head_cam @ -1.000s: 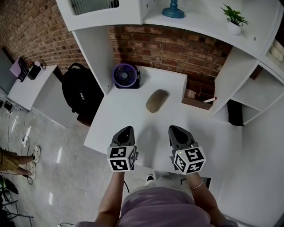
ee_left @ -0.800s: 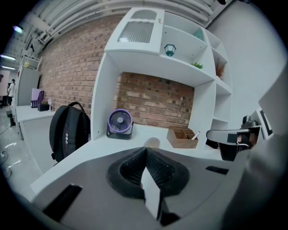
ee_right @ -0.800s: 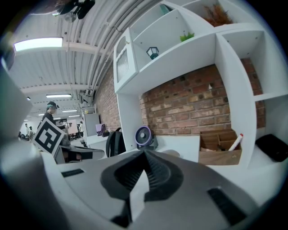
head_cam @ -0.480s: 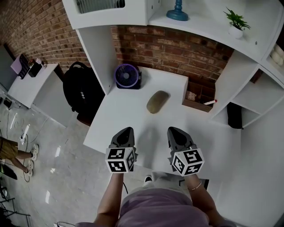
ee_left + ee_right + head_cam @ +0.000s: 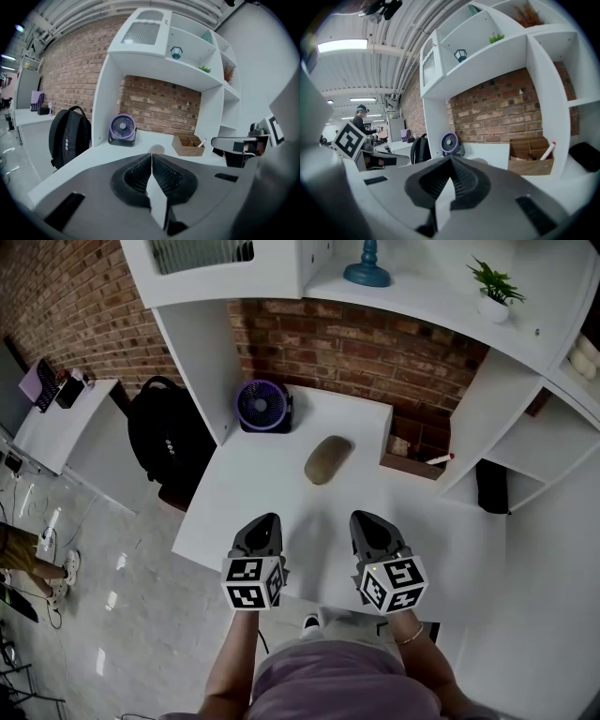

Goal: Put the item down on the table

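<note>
The item, a tan oval lump (image 5: 327,459), lies on the white table (image 5: 253,484) in front of the brick wall, and nothing touches it. My left gripper (image 5: 265,521) and right gripper (image 5: 361,519) hover side by side over the table's near edge, well short of the item. Both are shut and hold nothing. In the left gripper view the jaws (image 5: 151,159) meet in a line, and the top of the item (image 5: 156,149) peeks just over them. The right gripper view shows its jaws (image 5: 450,161) shut too, with the item (image 5: 479,161) a pale bump beyond.
A purple fan (image 5: 263,405) stands at the table's back left. A wooden box (image 5: 414,457) with a pen sits in the recess at the back right. A black backpack (image 5: 167,442) leans left of the table. White shelves (image 5: 403,287) overhang the back.
Both grippers stay shut and in nearly the same place. The head view has shifted slightly. The item has not moved.
</note>
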